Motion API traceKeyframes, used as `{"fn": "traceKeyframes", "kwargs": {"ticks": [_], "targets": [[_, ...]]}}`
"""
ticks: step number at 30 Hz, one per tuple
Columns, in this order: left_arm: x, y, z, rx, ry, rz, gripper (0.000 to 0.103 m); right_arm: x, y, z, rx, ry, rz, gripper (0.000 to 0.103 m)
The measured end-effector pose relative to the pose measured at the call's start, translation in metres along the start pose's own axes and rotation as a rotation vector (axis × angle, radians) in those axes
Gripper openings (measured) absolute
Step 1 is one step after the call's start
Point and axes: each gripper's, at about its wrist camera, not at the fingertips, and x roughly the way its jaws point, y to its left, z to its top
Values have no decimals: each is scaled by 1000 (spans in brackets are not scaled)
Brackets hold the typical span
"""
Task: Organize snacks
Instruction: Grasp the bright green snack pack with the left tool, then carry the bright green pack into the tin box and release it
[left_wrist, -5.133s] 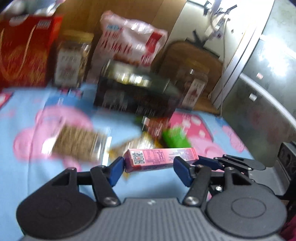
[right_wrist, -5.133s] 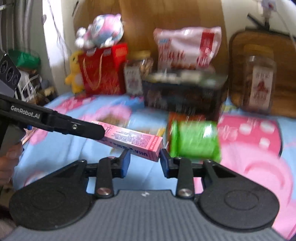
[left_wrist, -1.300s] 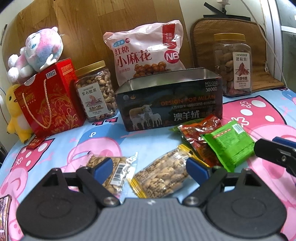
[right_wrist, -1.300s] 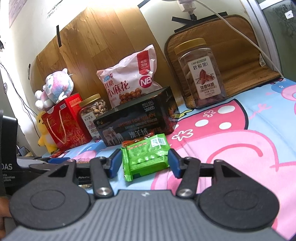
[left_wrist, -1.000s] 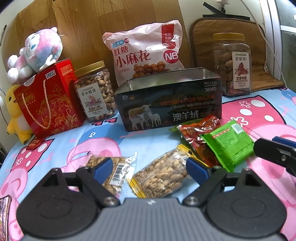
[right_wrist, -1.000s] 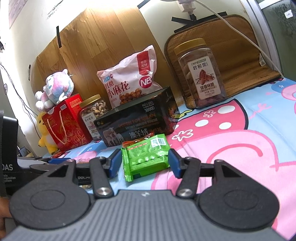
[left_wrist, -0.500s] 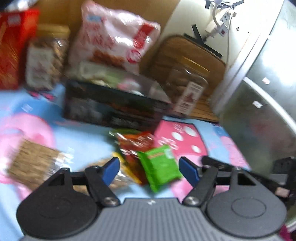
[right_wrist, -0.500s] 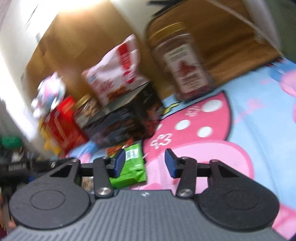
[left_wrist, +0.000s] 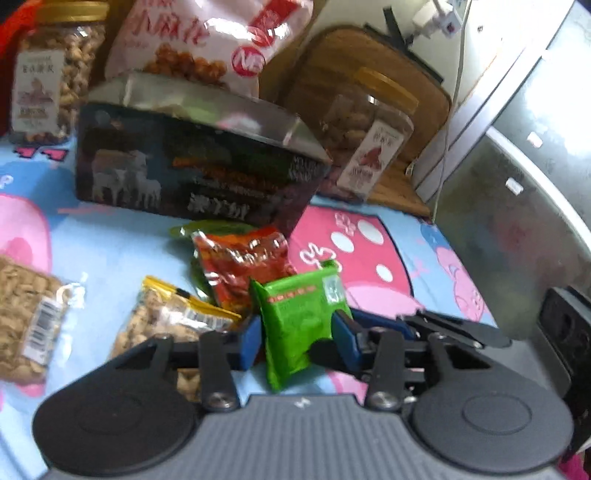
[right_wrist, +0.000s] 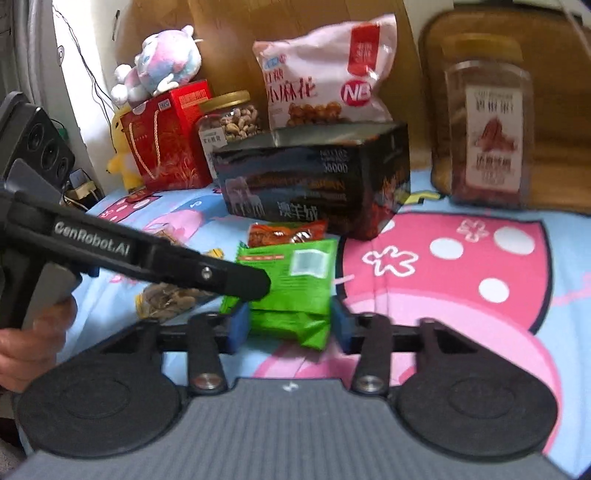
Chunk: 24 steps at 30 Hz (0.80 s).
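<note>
Both grippers have swung in on the green snack packet since a second ago, when the left gripper framed the peanut packs and only the right one faced the green packet; now each has it between its blue pads.

Beyond both sets of tongs stands the dark tin box (right_wrist: 317, 181), open at the top, on the pink-and-blue cartoon sheet (right_wrist: 480, 258). Behind the box leans the large pink snack bag (right_wrist: 325, 85). To its right is the tall clear jar (right_wrist: 487, 136) with a yellow lid; to its left, the nut jar (right_wrist: 229, 122), the red gift bag (right_wrist: 170, 136) and a plush toy (right_wrist: 162, 70) on top of it.

The left gripper (left_wrist: 299, 339) tilts downward from the left side, its long black finger crossing the right camera's view, with the person's hand (right_wrist: 33, 343) wrapped round its handle. Its jaws are closing on the green snack packet (left_wrist: 303, 314), the pads at both edges and seemingly touching it. The right gripper (right_wrist: 288, 325) points down at the same packet from the near side; its jaws are closing too, the packet's lower end between the pads and apparently pinched there.

Just past the packet lies the red snack packet (left_wrist: 240, 266), partly under it. Left of the left gripper lie the yellow-edged peanut pack (left_wrist: 173, 317) and, farther left, a clear nut pack (left_wrist: 26, 314).
</note>
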Motion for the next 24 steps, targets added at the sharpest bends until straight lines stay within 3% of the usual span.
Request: {"fn": "traceKeyframes", "kwargs": {"ticks": [7, 13, 19, 24], "targets": [[-53, -3, 32, 47, -183, -34, 41, -23, 27, 36, -73, -180, -21, 27], [-58, -2, 89, 135, -301, 36, 42, 6, 31, 85, -77, -315, -72, 27], [-10, 19, 120, 109, -272, 88, 42, 58, 8, 104, -34, -285, -130, 28], [15, 30, 120, 93, -243, 131, 41, 77, -2, 98, 2, -244, -159, 31]]}}
